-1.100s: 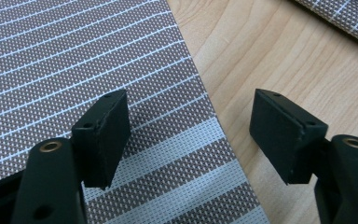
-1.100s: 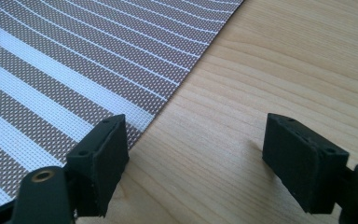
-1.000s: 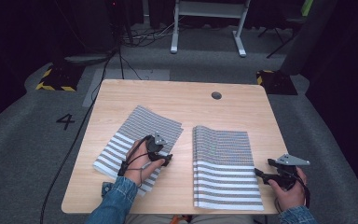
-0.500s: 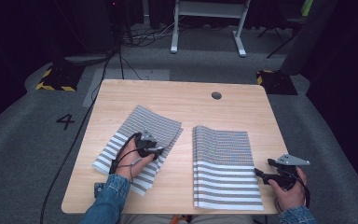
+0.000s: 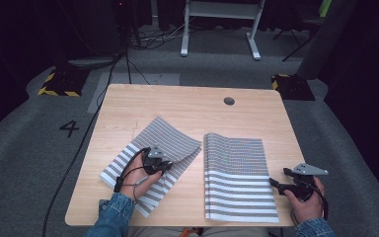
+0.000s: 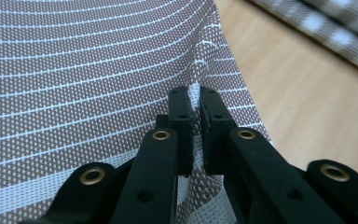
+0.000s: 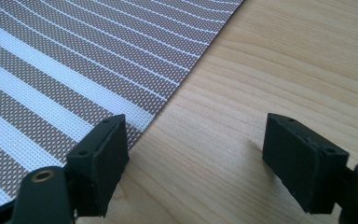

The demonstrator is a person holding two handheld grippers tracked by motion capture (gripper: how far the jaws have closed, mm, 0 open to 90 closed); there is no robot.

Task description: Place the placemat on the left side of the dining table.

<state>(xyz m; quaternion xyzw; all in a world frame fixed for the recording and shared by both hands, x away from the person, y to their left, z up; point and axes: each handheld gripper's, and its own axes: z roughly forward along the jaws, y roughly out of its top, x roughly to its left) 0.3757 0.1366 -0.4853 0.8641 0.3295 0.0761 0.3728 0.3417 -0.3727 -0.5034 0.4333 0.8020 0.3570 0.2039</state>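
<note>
Two woven placemats with brown and white stripes lie on the wooden table (image 5: 187,106). The left mat (image 5: 170,138) lies turned at an angle, and its near part bulges up in a fold. My left gripper (image 5: 167,166) rests on it, shut on a raised edge of the left mat (image 6: 98,70), with the fabric pinched between the fingertips (image 6: 179,105). The right mat (image 5: 237,173) lies flat and square to the table. My right gripper (image 5: 275,183) is open at that mat's right edge. One jaw hangs over the right mat (image 7: 51,70) and the other over bare wood.
A round cable hole (image 5: 229,100) sits in the table near the far edge. The table's right edge runs close to my right hand (image 5: 306,205). A black cable (image 5: 79,148) trails down the floor on the left. White desk legs (image 5: 217,29) stand beyond the table.
My left gripper has shifted a little to the left and nearer to the person, keeping the mat's edge in its jaws. The right gripper has stayed put.
</note>
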